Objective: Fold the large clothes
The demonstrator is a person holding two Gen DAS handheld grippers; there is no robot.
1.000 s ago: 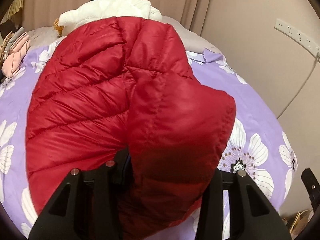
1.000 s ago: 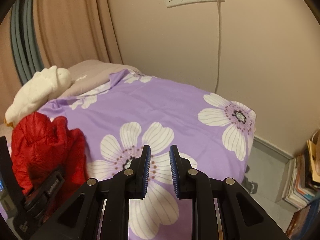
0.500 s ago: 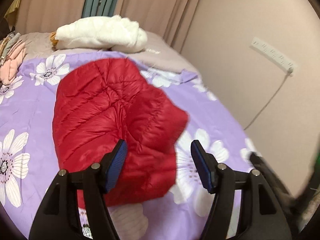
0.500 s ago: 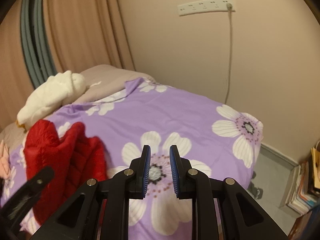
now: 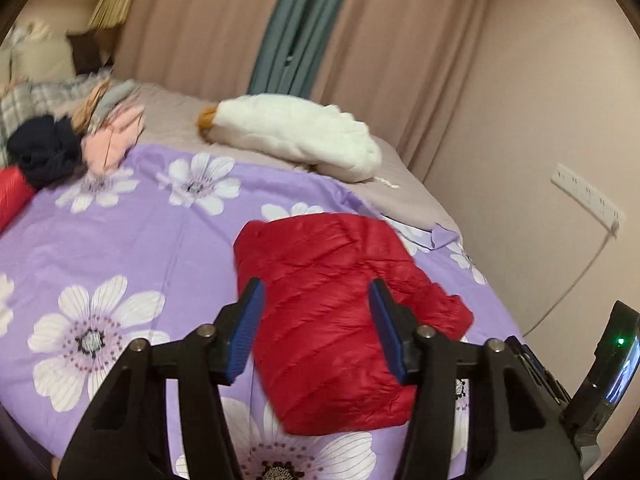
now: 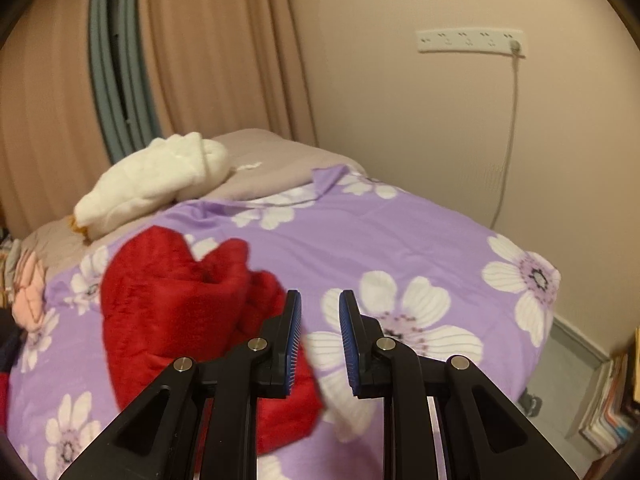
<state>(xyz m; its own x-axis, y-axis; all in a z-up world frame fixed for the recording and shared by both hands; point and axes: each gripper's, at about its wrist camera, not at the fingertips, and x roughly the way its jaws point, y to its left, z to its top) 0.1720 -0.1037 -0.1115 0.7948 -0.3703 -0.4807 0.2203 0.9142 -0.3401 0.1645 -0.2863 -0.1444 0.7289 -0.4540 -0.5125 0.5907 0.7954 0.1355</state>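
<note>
A red quilted puffer jacket point(image 5: 332, 312) lies folded in a compact bundle on the purple flowered bedsheet point(image 5: 120, 240). My left gripper point(image 5: 316, 320) is open and empty, held above the jacket's near part, apart from it. In the right wrist view the jacket point(image 6: 176, 304) lies left of my right gripper point(image 6: 319, 332), which is open with a narrow gap and holds nothing, above the sheet point(image 6: 400, 240).
A white puffy garment point(image 5: 296, 136) lies at the head of the bed. A pile of pink, grey and dark clothes point(image 5: 72, 140) sits at the far left. The wall with a power strip point(image 6: 468, 40) and cord borders the bed's right side. Books point(image 6: 612, 412) stand on the floor.
My left gripper let go of the red jacket, opened wide and pulled back and up. The jacket dropped flat onto the sheet. My right gripper rose slightly.
</note>
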